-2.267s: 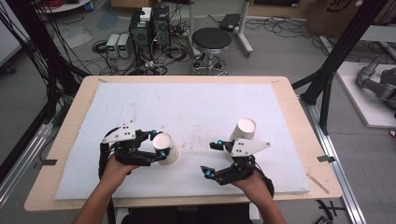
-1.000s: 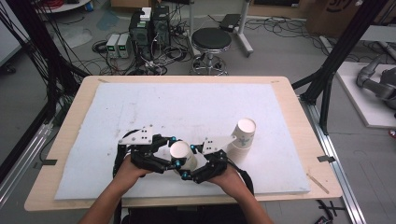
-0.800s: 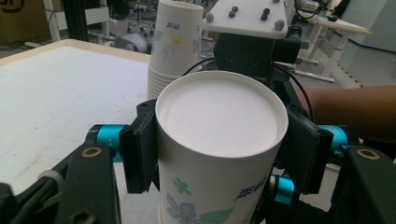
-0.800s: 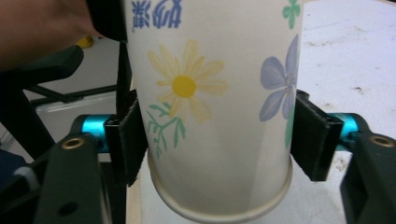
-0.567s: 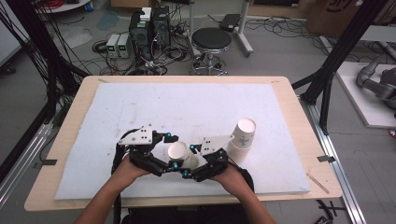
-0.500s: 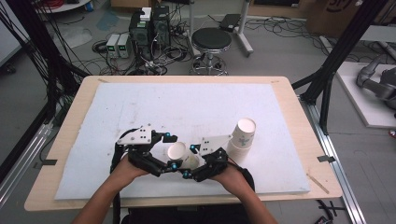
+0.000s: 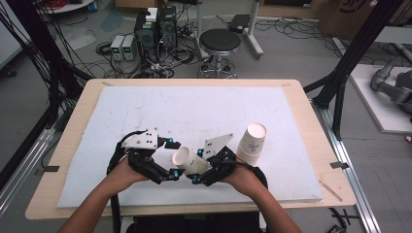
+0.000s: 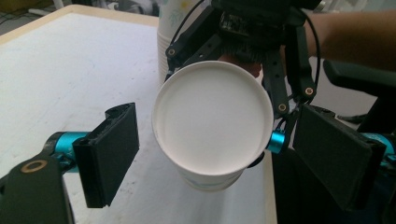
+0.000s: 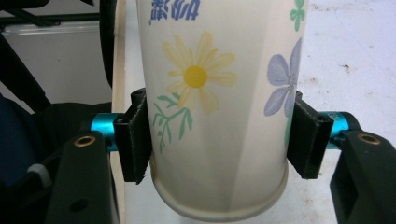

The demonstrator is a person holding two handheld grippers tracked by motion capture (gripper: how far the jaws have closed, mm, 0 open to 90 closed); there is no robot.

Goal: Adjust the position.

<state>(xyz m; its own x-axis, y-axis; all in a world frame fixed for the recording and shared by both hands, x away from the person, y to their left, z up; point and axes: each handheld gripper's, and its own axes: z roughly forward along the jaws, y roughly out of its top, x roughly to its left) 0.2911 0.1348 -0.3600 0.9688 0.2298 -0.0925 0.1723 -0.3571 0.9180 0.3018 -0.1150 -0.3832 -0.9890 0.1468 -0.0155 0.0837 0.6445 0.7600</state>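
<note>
A flowered paper cup (image 7: 190,162) lies tilted over the front middle of the white mat (image 7: 194,111). My right gripper (image 7: 197,166) is shut on its body; in the right gripper view both pads press the sides of the cup (image 9: 215,93) between the jaws of this gripper (image 9: 217,140). The cup's open mouth (image 8: 212,121) faces my left gripper (image 8: 212,149), whose jaws stand open on either side of the rim without touching it. In the high view the left gripper (image 7: 173,160) sits just left of the cup.
A stack of matching paper cups (image 7: 252,141) stands on the mat right of my right hand, and shows behind the held cup as a stack (image 8: 170,28). The wooden table edge (image 7: 316,126) frames the mat. A stool and electronics stand on the floor beyond.
Both grippers came together at the front middle. The cup that the left gripper carried is now held by the right gripper, and the left jaws have opened.
</note>
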